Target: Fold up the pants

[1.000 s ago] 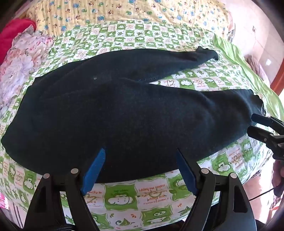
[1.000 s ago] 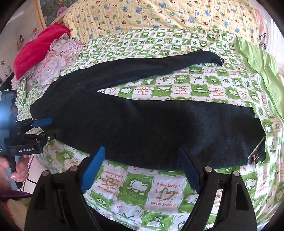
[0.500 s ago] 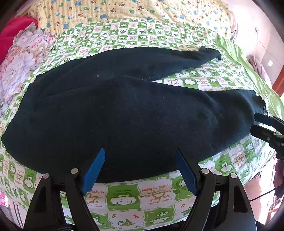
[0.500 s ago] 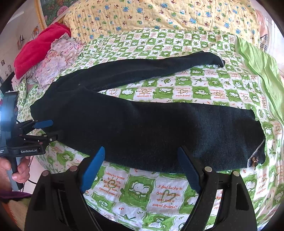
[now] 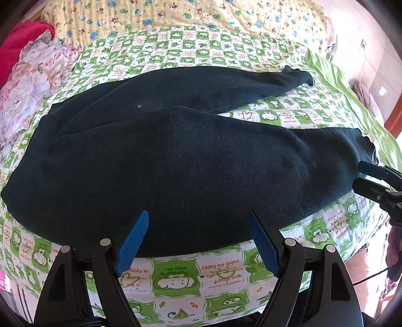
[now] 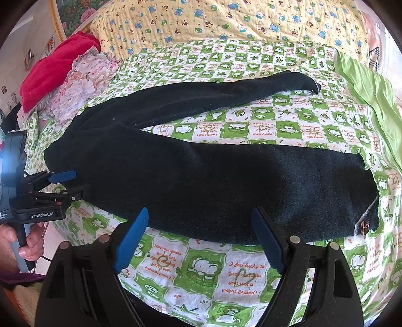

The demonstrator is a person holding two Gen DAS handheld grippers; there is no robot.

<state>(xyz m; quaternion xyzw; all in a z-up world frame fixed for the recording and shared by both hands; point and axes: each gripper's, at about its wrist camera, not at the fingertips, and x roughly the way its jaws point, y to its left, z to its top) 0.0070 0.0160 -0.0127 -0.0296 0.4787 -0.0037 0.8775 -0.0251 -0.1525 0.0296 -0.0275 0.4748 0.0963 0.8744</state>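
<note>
Dark pants [image 5: 191, 161] lie flat on a green-and-white checked quilt [image 5: 176, 274]. The waist is at the left and the two legs splay out to the right. In the left wrist view my left gripper [image 5: 198, 218] is open over the near edge of the seat, with nothing pinched. My right gripper [image 5: 361, 176] shows at the right edge beside the near leg's cuff. In the right wrist view the pants [image 6: 213, 181] fill the middle. My right gripper [image 6: 199, 213] stands open over the near leg's edge. My left gripper [image 6: 70, 185] is by the waist, jaws apart.
A red cloth [image 6: 52, 73] and a floral cloth [image 6: 80, 85] are piled at the far left. A yellow printed quilt [image 6: 226, 22] runs along the back, and a green sheet [image 6: 364, 85] lies at the right. A hand [image 6: 27, 244] holds the left gripper's handle beyond the bed's edge.
</note>
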